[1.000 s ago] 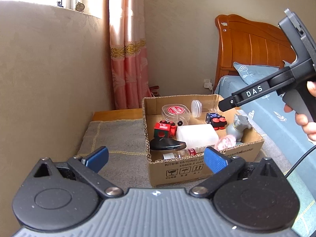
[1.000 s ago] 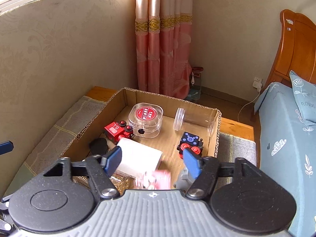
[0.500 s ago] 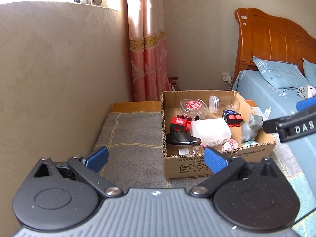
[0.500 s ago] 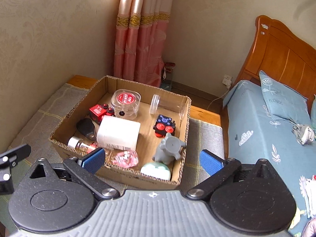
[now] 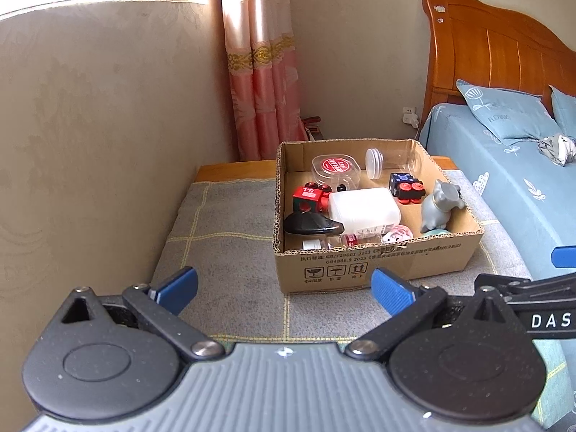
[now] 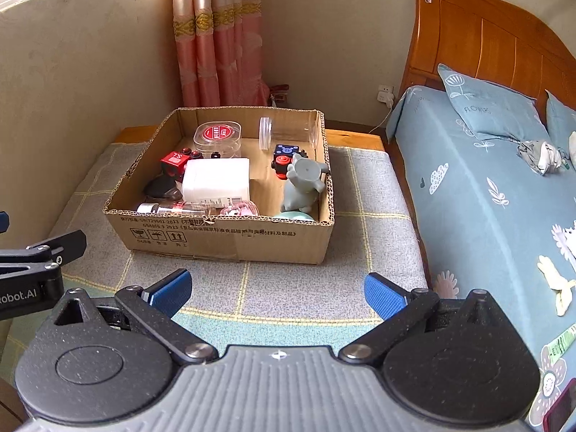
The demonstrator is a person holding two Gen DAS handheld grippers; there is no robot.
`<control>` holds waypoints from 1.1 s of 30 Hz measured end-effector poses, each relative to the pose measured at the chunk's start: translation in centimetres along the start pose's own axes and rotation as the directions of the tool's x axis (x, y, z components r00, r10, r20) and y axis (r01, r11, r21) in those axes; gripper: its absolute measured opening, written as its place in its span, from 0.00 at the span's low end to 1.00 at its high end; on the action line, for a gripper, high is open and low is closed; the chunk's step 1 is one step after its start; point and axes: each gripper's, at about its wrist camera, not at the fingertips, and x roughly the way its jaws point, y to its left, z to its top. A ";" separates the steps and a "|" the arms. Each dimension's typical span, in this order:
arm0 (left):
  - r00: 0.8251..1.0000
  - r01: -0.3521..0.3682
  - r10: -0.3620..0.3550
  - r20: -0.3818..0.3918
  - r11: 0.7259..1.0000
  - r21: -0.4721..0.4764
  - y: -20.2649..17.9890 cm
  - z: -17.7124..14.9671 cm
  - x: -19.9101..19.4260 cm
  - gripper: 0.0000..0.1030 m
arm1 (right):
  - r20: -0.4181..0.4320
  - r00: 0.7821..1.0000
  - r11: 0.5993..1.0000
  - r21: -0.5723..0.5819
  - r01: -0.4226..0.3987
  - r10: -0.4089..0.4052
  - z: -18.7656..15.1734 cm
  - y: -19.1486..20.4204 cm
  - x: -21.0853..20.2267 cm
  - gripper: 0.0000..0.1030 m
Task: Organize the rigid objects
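An open cardboard box (image 5: 374, 266) (image 6: 230, 237) stands on a grey checked mat. Inside lie a white rectangular bottle (image 5: 363, 208) (image 6: 216, 180), a grey elephant figure (image 5: 437, 207) (image 6: 302, 183), a red toy block (image 5: 309, 196), a blue and red toy (image 6: 286, 156), a black object (image 5: 309, 225), a clear lidded tub (image 6: 217, 136), a clear jar (image 6: 288, 131) and a small pink item (image 6: 239, 210). My left gripper (image 5: 284, 289) is open and empty, short of the box. My right gripper (image 6: 277, 291) is open and empty, also short of it.
The mat (image 6: 288, 288) covers a low wooden bench between a beige wall (image 5: 90, 144) on the left and a bed with blue sheets (image 6: 486, 198) on the right. A pink curtain (image 6: 216, 36) hangs behind the box.
My right gripper has pulled back out of the box and opened wide, leaving the small pink item inside. My left gripper has also drawn back from the box.
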 end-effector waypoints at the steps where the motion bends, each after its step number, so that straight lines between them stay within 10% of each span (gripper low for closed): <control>1: 1.000 0.000 0.000 0.001 1.000 0.006 -0.2 0.1 -0.1 0.99 | 0.005 1.000 1.000 0.004 -0.001 0.001 0.0 -0.1 -0.2 1.00; 33: 1.000 -0.023 0.023 -0.017 0.999 0.023 -0.8 0.4 -0.7 0.99 | 0.019 1.000 1.000 0.018 -0.013 0.013 0.3 -0.3 -0.6 1.00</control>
